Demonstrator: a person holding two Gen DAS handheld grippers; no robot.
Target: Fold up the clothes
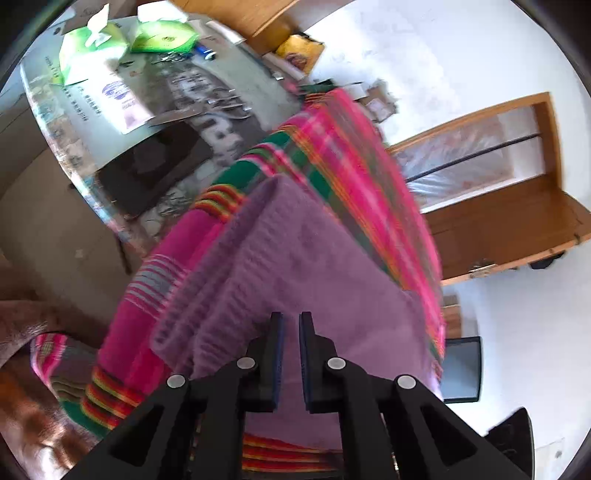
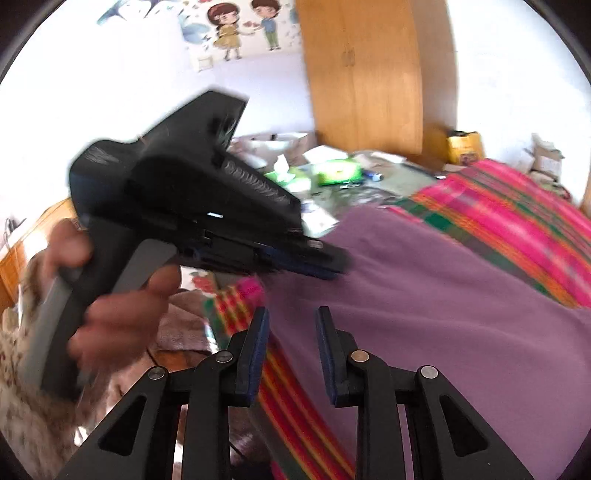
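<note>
One purple garment, a ribbed knit by its texture, is lying folded on a pink, green and orange striped blanket that is covering the bed. In the left wrist view its layered edges are stacking toward the left, and the left gripper is hovering over its near end with its blue-padded fingers nearly together, only a thin slit between them; nothing is showing in that slit, and whether they are touching the knit is unclear. The right gripper is sitting spread wide and empty above the garment's near edge, where purple meets stripes. From the right wrist view the left gripper is appearing side-on (blurred), its tip over the purple cloth, with a person's hand wrapping its grey handle. Beyond the blanket, green tissue packs and papers are cluttering a table. A wooden wardrobe is standing against the white wall, beside a cartoon sticker.
</note>
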